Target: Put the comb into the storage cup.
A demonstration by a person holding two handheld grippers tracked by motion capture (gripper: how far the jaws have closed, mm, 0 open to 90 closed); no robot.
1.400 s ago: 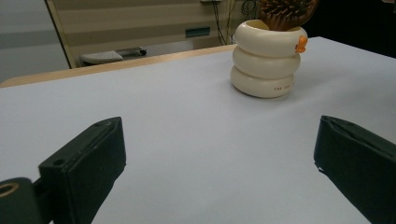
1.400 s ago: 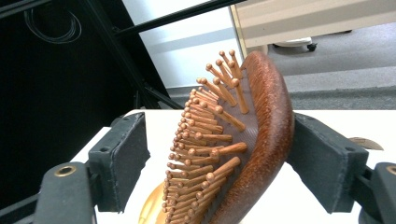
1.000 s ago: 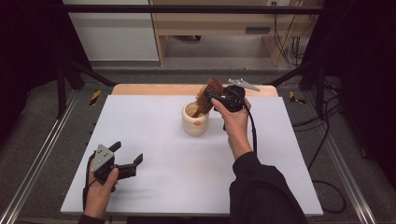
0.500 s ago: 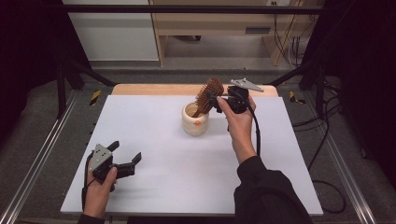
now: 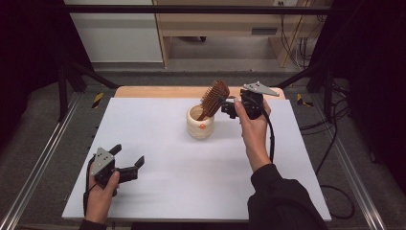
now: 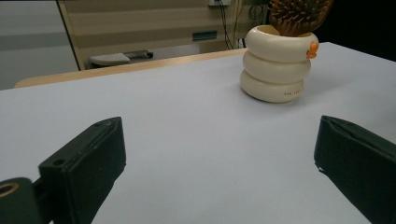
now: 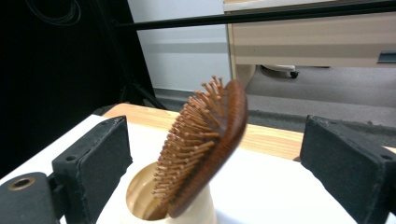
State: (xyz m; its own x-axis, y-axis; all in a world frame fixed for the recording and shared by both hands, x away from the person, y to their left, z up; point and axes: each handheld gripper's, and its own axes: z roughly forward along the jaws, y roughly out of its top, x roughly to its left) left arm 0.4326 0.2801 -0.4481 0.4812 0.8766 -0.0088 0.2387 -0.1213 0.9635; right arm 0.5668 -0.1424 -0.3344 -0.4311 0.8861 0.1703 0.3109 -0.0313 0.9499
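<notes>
A cream ringed cup (image 5: 200, 125) with an orange dot stands at the middle back of the white table (image 5: 191, 182). A wooden hairbrush (image 5: 214, 97) stands in it, handle down, its bristled head leaning up and right. My right gripper (image 5: 226, 108) hovers just right of the brush head. Its jaws have just been opening and stand wide, with nothing pressed between them. In the right gripper view the brush (image 7: 210, 140) and cup (image 7: 201, 210) sit ahead between the jaws, untouched. My left gripper (image 5: 128, 155) rests open at the near left, facing the cup (image 6: 275, 70).
A wooden strip (image 5: 167, 91) edges the table's back. Metal rails (image 5: 43, 158) run along both sides. Cables (image 5: 335, 143) lie on the floor at the right, and a cabinet (image 5: 215, 28) stands behind.
The right gripper has drawn back to the right of the brush head and risen slightly. The brush stays leaning in the cup. The left gripper has not moved.
</notes>
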